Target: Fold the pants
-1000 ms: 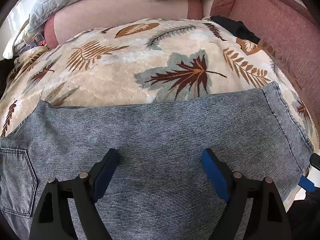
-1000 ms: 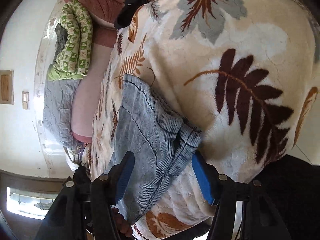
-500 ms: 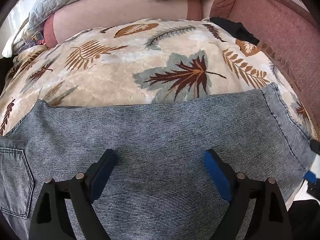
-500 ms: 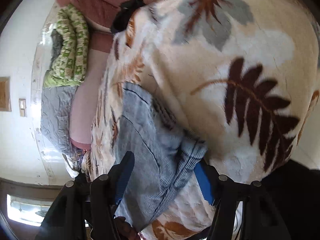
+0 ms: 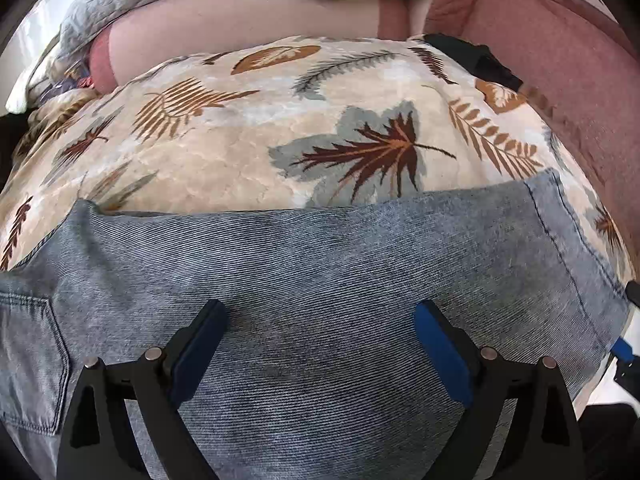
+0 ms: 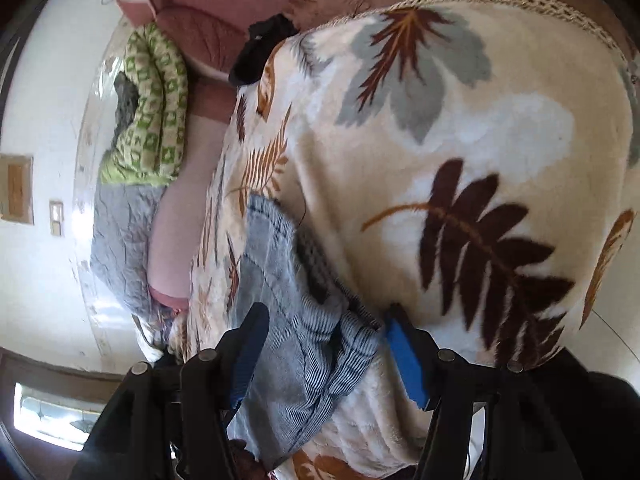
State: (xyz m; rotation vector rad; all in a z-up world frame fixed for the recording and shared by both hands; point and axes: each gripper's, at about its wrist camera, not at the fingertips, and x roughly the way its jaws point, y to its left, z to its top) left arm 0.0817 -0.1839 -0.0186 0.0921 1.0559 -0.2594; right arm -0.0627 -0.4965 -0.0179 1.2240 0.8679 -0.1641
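Right now our left tongs stand wide apart, holding nothing, poised over the middle of the folded denim jeans. Our right tongs are also spread wide, straddling the bunched hem end of the jeans; the blue pads have not closed on cloth, though whether one pad brushes the fabric we cannot tell.

The jeans lie in a long band along the near side of the leaf-print blanket, which is spread over what looks like a pink sofa. A back pocket shows at the left end, the stitched hem at the right.

We judge the main risk to be at the right end: the layers there are rumpled and sit close to the blanket's edge, so a closing grip could catch only the top layer, or pinch the blanket pile along with it, and the fold would come out skewed or drag the blanket.

Only the left view shows the pocket and how flat the leg lies. Only the right view shows the crumpled hem stack, the blanket's crocheted border, a green patterned quilt and a black item on the sofa.
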